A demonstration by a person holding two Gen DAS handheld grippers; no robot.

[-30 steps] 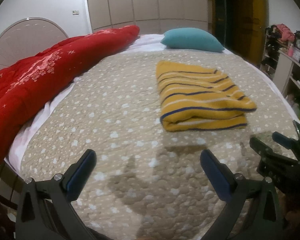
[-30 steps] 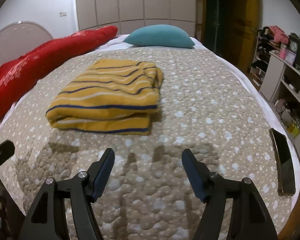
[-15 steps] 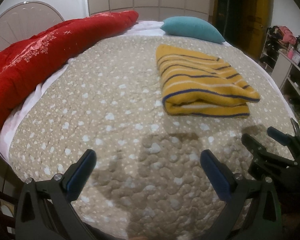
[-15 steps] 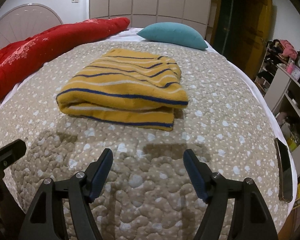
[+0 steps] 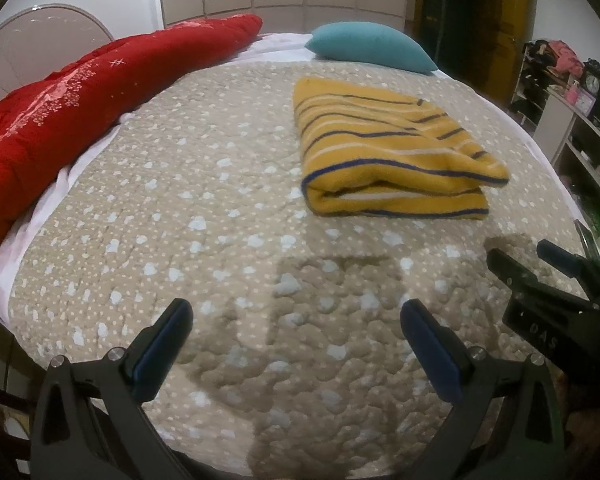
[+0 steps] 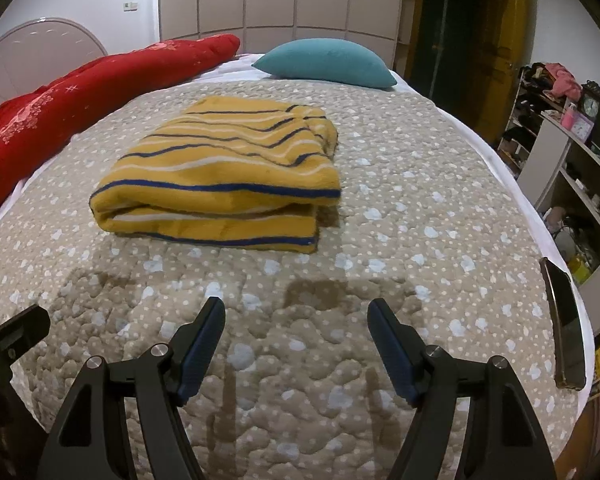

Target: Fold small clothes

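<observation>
The shelf unit [image 6: 572, 168] at the right edge holds small items too blurred to name. The folded yellow striped garment [image 6: 224, 176] lies on the dotted beige quilt [image 6: 420, 208], well ahead of both tools — the left gripper [image 5: 296, 316] and the right gripper [image 6: 296, 312] hang over bare quilt, jaws spread wide and holding nothing.
</observation>
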